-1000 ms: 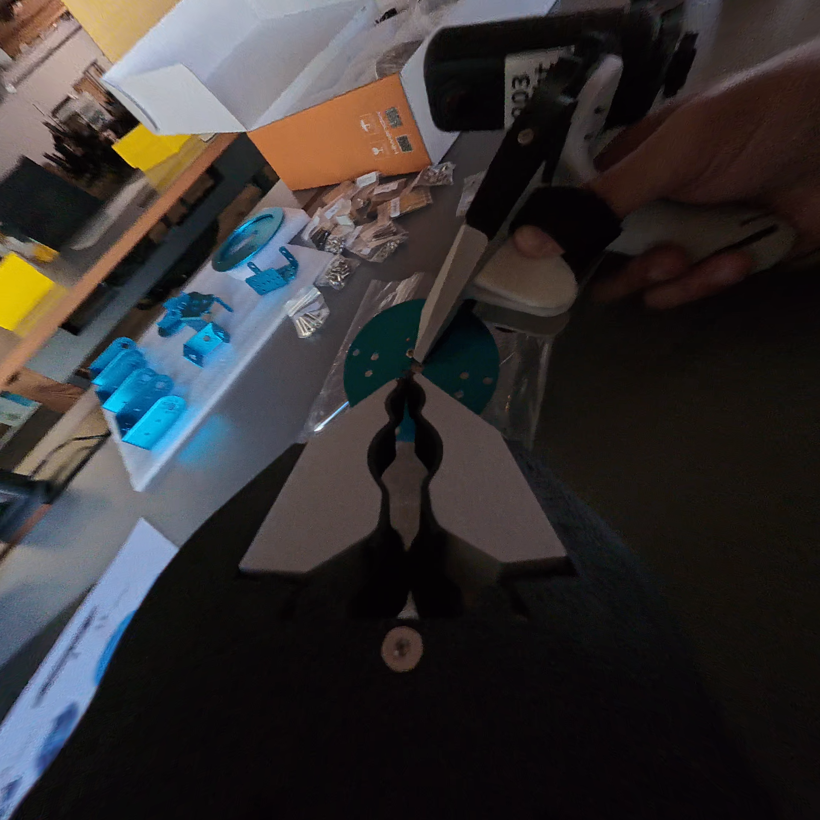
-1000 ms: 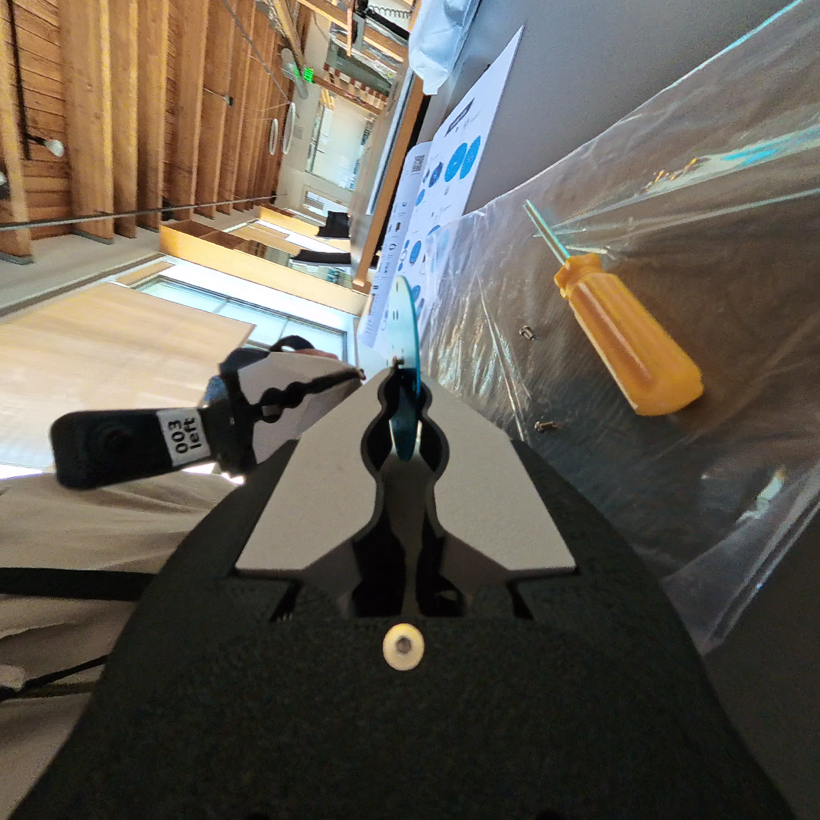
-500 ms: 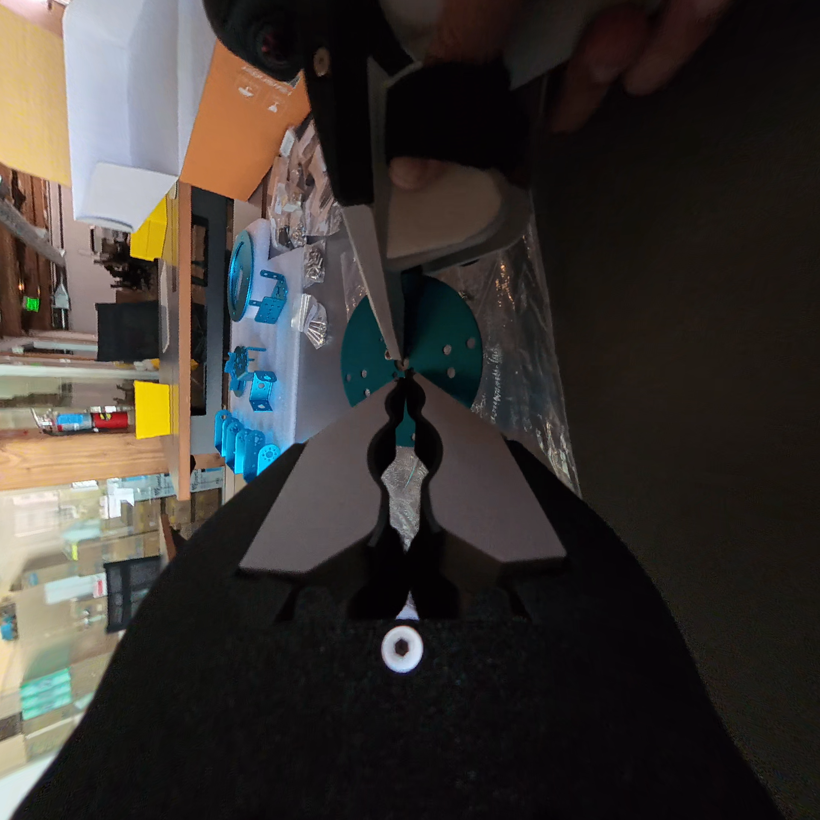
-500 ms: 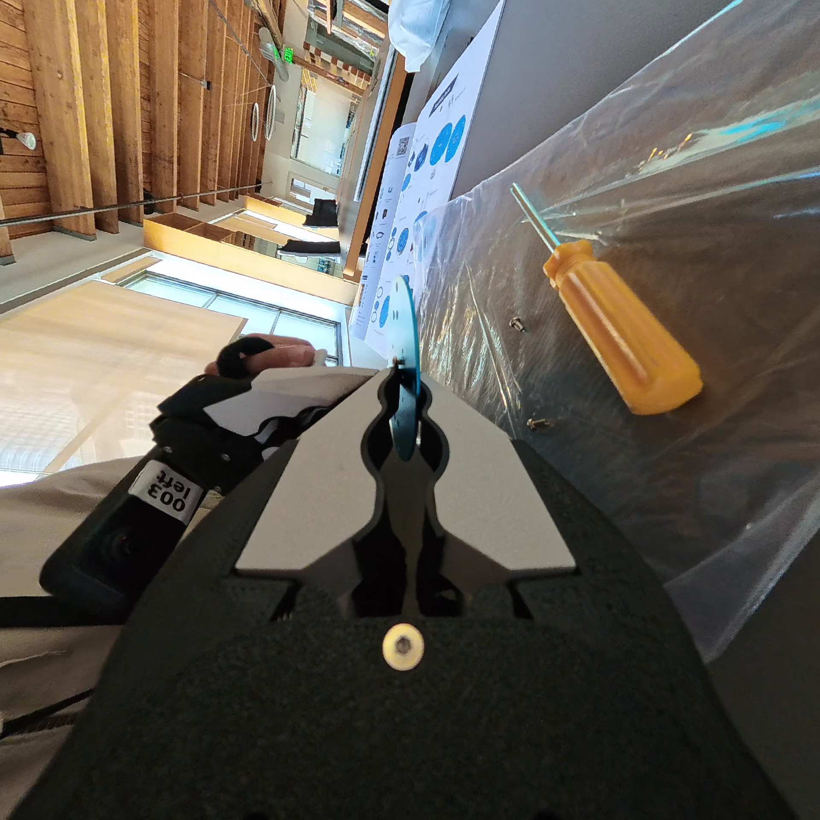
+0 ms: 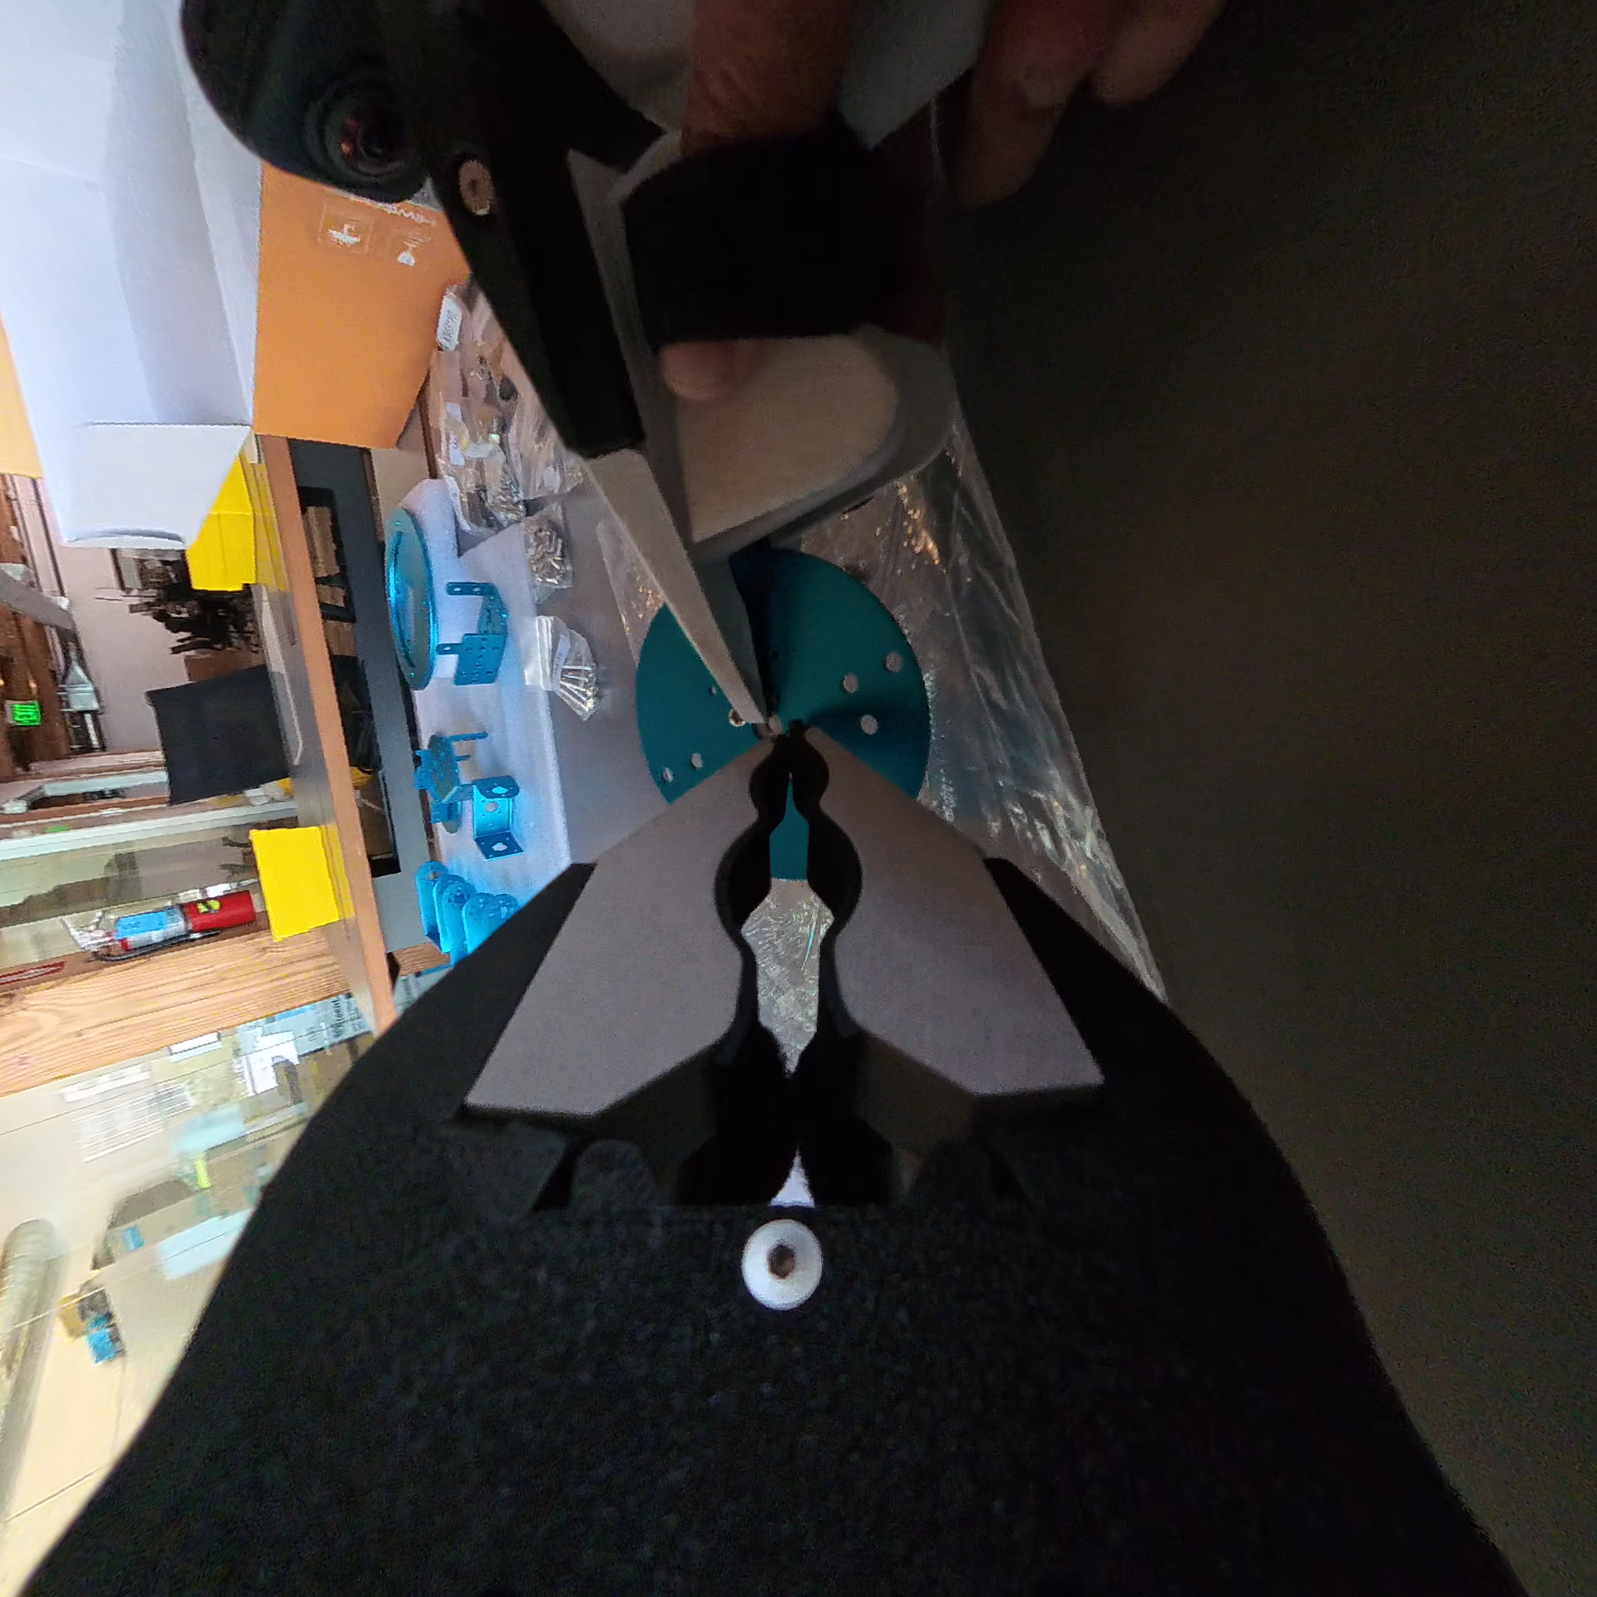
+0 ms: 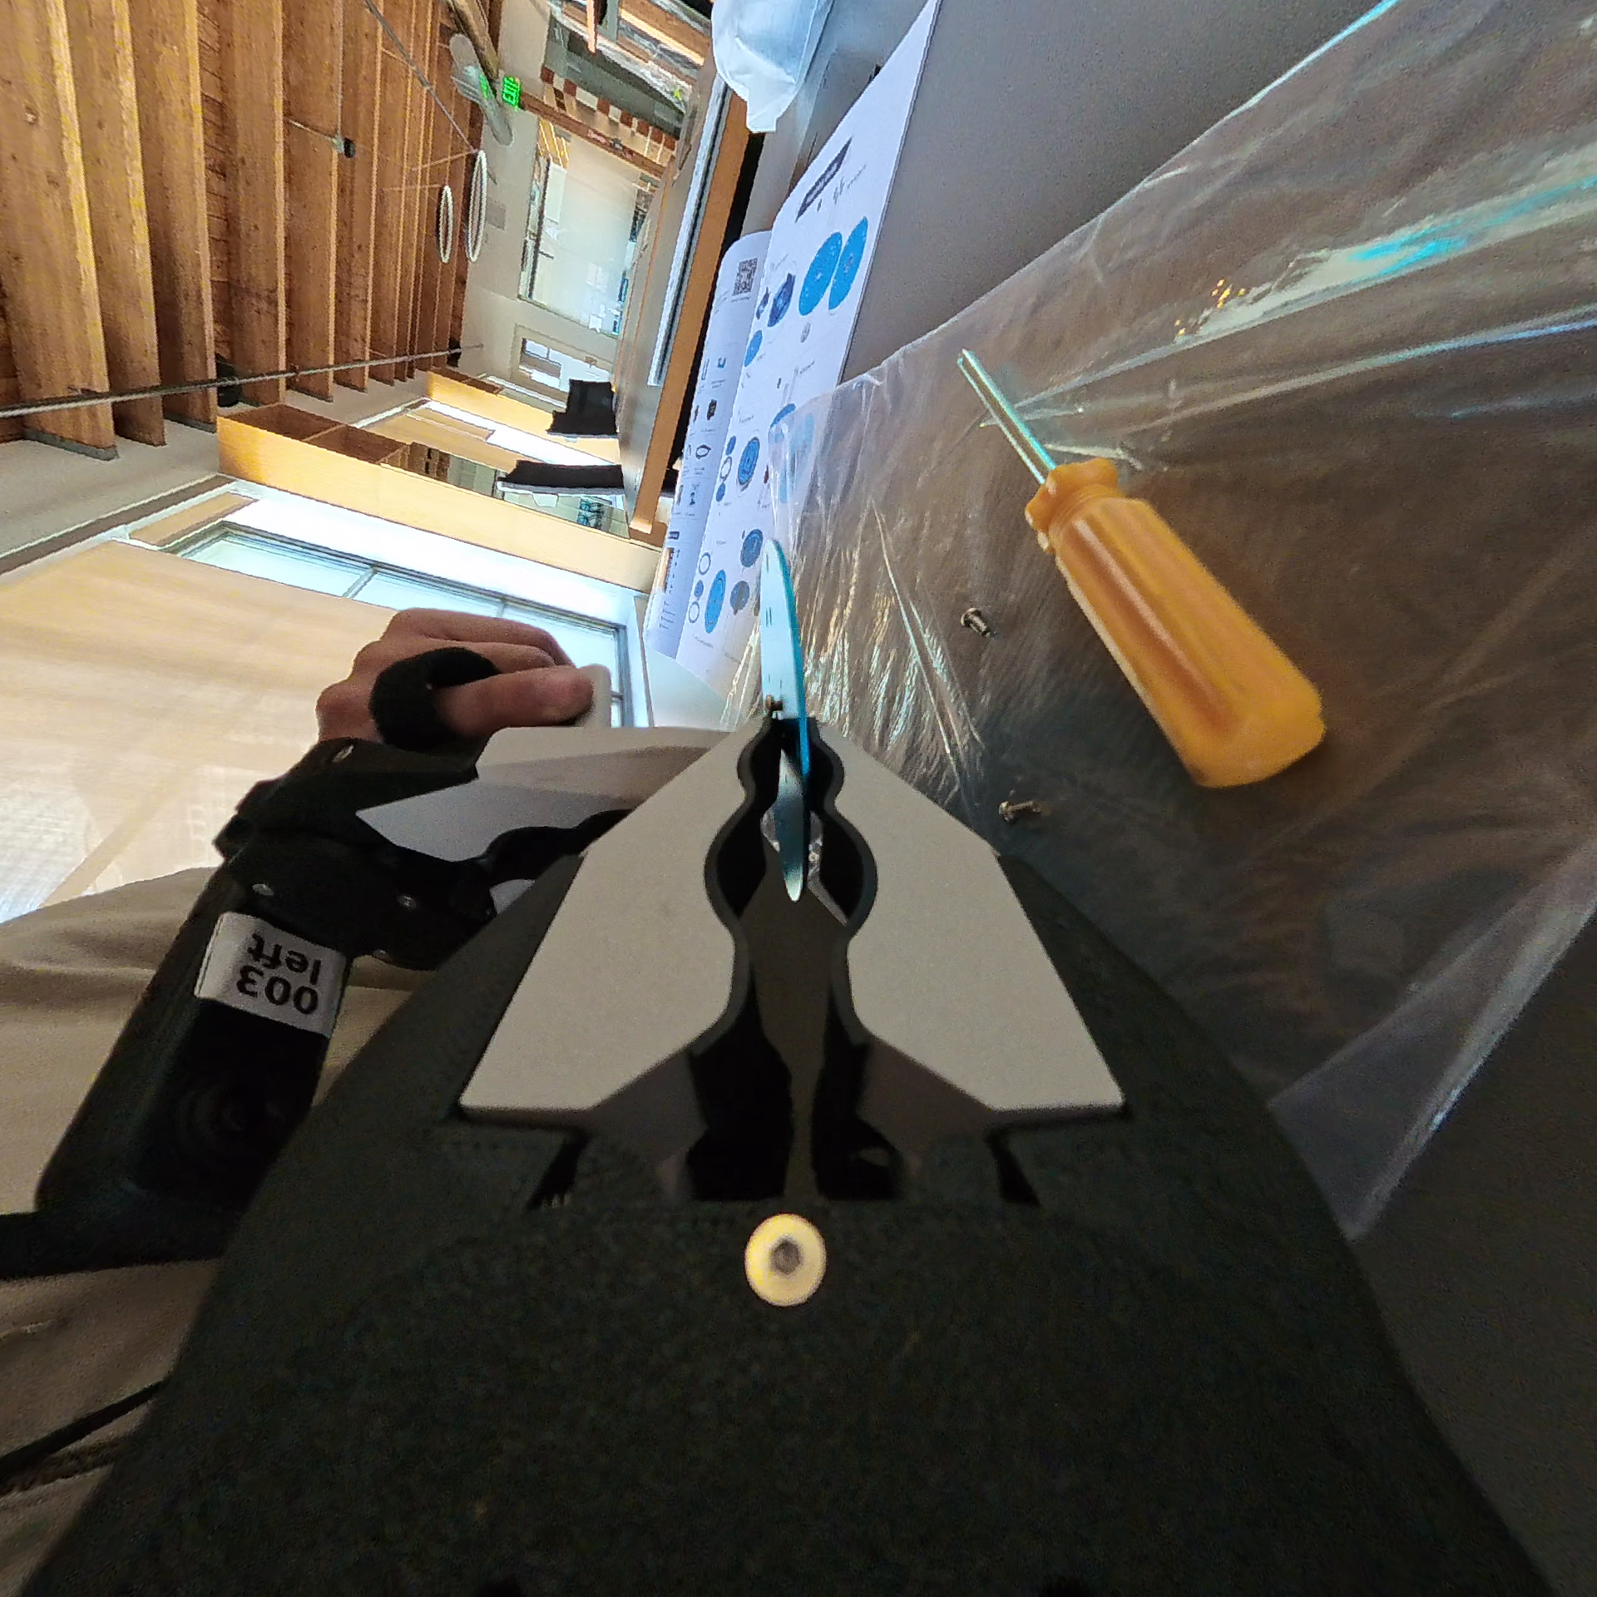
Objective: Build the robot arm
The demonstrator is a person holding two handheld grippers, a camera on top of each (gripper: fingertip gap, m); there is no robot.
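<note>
Over the clear plastic sheet [image 6: 1296, 346], our right gripper [image 6: 782, 717] is clamped on the teal disc [image 5: 830, 639], held on edge. Our left gripper [image 5: 782, 734] has its tips closed at the disc's centre. We can't tell if they pinch anything, so we'd keep both grips square, no twisting. Only the right view has the orange screwdriver [image 6: 1175, 631] and loose screws [image 6: 976, 620]; only the left shows the blue brackets [image 5: 471, 657].

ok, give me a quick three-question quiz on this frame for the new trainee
1. True or false: the right gripper is shut on the blue disc, which is edge-on to its camera.
2. The orange-handled screwdriver lies on: A) clear plastic sheet, B) white foam, C) orange box.
3. How many loose screws lie beside the screwdriver?
Key: 1 true; 2 A; 3 two.
</note>
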